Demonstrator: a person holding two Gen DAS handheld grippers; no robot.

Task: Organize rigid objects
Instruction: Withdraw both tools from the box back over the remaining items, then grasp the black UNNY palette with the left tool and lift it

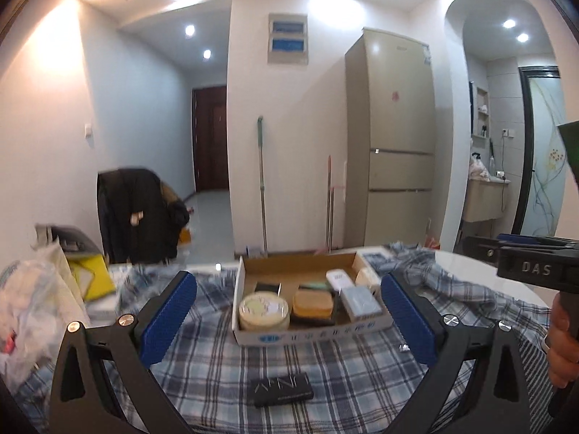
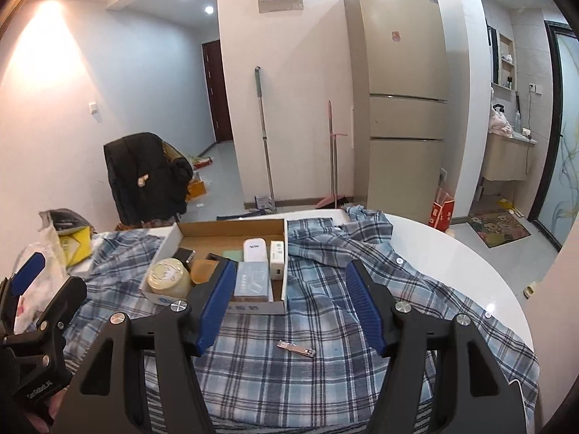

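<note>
An open cardboard box (image 1: 253, 267) (image 2: 231, 228) sits on a blue plaid cloth and holds a round cream tin (image 1: 263, 309) (image 2: 168, 276), an orange block (image 1: 312, 303), white boxes (image 2: 255, 249) and a pale blue box (image 1: 360, 303) (image 2: 251, 278). A black flat case (image 1: 282, 390) lies on the cloth in front of the box, below my open, empty left gripper (image 1: 287, 314). Metal nail clippers (image 2: 296, 348) (image 1: 403, 348) lie on the cloth between the fingers of my open, empty right gripper (image 2: 289, 303).
The cloth (image 2: 325, 372) covers a round white table (image 2: 470, 264). Plastic bags (image 1: 32, 303) and a yellow package (image 1: 90, 275) crowd the left side. A dark jacket hangs on a chair (image 2: 144, 177) behind. A fridge (image 2: 398, 90) and mops stand by the far wall.
</note>
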